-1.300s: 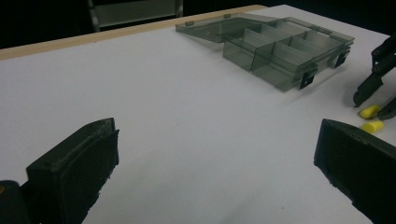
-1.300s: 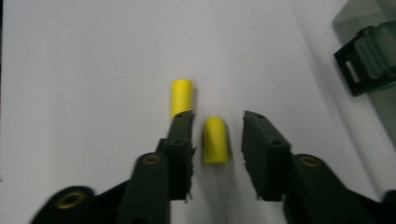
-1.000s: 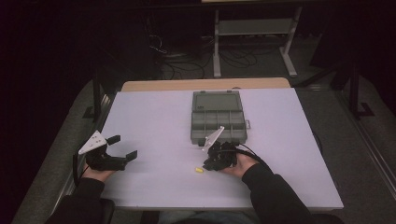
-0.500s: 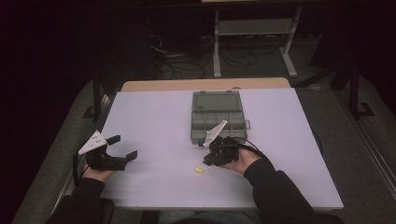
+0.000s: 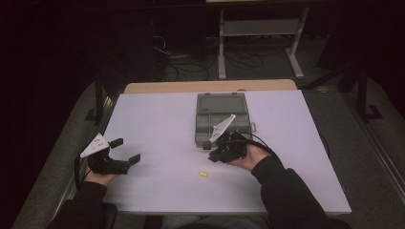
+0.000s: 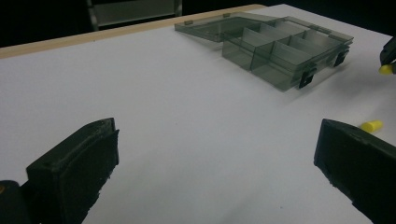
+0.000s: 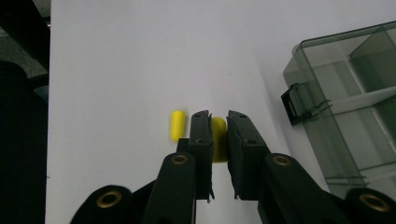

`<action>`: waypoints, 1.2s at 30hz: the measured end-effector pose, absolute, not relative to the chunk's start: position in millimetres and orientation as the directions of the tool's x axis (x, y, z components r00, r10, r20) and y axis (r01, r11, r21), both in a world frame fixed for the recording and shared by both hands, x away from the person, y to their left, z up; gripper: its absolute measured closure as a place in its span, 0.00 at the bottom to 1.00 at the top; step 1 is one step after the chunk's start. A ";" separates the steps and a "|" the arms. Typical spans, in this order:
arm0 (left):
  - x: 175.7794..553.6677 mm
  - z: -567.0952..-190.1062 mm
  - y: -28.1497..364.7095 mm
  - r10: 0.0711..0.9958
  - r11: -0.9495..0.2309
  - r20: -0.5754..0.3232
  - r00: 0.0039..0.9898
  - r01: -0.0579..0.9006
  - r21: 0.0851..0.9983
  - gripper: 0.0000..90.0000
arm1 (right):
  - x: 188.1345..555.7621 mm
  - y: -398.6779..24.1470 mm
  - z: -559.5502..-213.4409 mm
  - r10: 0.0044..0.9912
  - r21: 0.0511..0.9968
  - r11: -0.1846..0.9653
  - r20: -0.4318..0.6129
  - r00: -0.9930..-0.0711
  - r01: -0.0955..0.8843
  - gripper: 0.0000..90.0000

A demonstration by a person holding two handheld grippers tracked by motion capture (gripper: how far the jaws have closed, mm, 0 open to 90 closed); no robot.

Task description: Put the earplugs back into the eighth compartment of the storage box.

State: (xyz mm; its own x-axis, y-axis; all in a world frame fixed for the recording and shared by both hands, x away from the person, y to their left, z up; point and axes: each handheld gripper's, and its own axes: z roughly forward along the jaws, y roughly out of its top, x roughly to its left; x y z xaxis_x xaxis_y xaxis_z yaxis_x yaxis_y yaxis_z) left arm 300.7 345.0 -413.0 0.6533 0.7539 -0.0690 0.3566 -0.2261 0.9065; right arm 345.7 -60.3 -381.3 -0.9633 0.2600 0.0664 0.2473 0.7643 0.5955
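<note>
A small yellow cylinder (image 7: 218, 140) sits pinched between the jaws of my right gripper (image 7: 218, 117), lifted off the white table; it also shows at the far right of the left gripper view (image 6: 385, 70). A second yellow cylinder (image 7: 177, 125) lies on the table just below and left of that gripper (image 5: 204, 173). My right gripper (image 5: 213, 155) hovers by the near corner of an open grey compartment box (image 5: 223, 119). My left gripper (image 5: 126, 149) rests at the table's left, jaws wide apart, nothing between them (image 6: 215, 158).
The white table (image 5: 157, 119) has a wooden strip along its far edge. The box's lid lies flat on its far side (image 6: 219, 25), and a latch sticks out at the box's near corner (image 7: 299, 105). Beyond the table are dark floor, cables and a metal stand.
My right gripper has risen a little with the yellow cylinder in its jaws, staying near the box's near corner. The other cylinder and my left gripper have not moved.
</note>
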 end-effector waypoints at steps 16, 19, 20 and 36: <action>300.3 -412.8 344.8 0.754 -0.224 -0.069 0.654 0.354 0.908 0.00 | 363.6 -80.4 -353.5 0.316 0.606 0.748 0.032 -0.948 0.270 0.88; 300.4 -412.9 344.7 0.752 -0.226 -0.068 0.655 0.354 0.907 0.00 | 367.2 -85.8 -353.6 0.331 0.603 0.746 0.031 -0.943 0.282 0.88; 300.5 -412.9 344.8 0.752 -0.226 -0.068 0.655 0.354 0.907 0.00 | 368.2 -87.2 -353.8 0.339 0.603 0.743 0.031 -0.940 0.288 0.88; 300.7 -413.1 344.8 0.751 -0.225 -0.070 0.656 0.355 0.907 0.00 | 387.7 -108.5 -355.4 0.414 0.600 0.717 0.040 -0.909 0.353 0.88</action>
State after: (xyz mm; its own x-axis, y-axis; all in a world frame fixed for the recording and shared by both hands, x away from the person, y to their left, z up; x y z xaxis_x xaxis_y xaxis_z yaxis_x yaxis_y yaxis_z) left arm 300.7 344.8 -413.1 0.6561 0.7514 -0.0703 0.3554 -0.2254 0.9071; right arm 387.7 -108.5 -355.4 -0.9093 0.4142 0.0402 0.3534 0.7174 0.6004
